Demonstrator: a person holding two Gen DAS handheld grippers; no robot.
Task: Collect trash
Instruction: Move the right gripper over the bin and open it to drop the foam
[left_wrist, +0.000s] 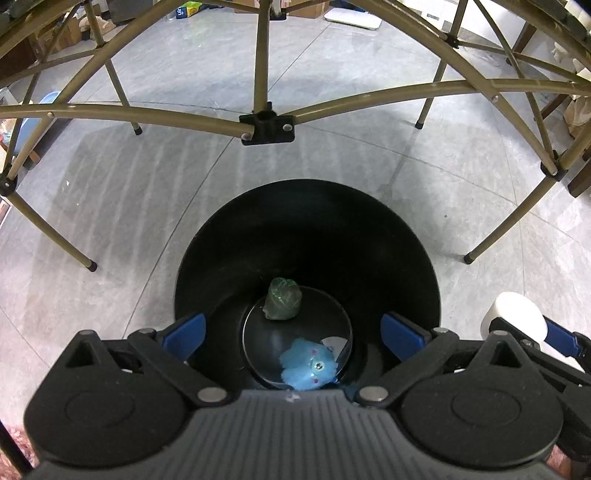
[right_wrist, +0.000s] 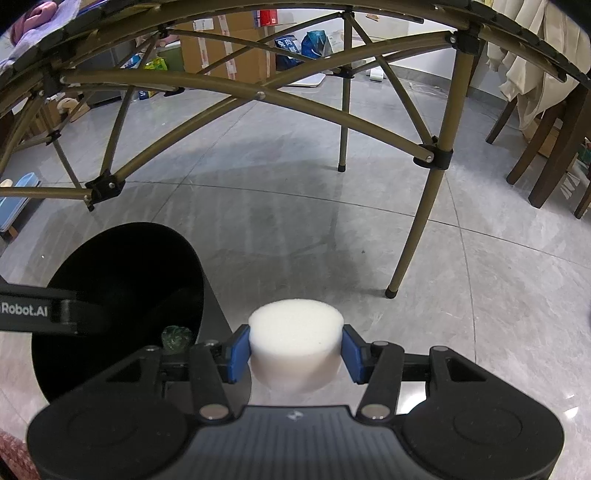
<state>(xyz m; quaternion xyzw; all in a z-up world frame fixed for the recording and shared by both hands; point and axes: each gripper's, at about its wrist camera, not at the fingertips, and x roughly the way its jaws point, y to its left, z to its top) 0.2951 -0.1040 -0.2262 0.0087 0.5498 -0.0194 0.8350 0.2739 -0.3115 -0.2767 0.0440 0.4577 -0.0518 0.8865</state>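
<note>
A black round bin (left_wrist: 306, 206) stands on the grey floor, straight below my left gripper (left_wrist: 293, 334). That gripper is open wide with nothing between its blue pads. On the bin's bottom lie a fluffy blue toy-like piece (left_wrist: 308, 363) and a crumpled dark green lump (left_wrist: 282, 299). My right gripper (right_wrist: 294, 349) is shut on a white foam cylinder (right_wrist: 294, 339), held just right of the bin (right_wrist: 122, 258). The foam cylinder (left_wrist: 517, 314) also shows at the right edge of the left wrist view. The green lump (right_wrist: 176, 336) peeks out inside the bin.
A folding table frame of tan metal tubes (left_wrist: 258, 66) spans overhead, its legs (right_wrist: 413, 229) planted on the tiled floor around the bin. Dark wooden chairs (right_wrist: 546, 155) stand at the right. Cardboard boxes and bags (right_wrist: 229, 48) line the far wall.
</note>
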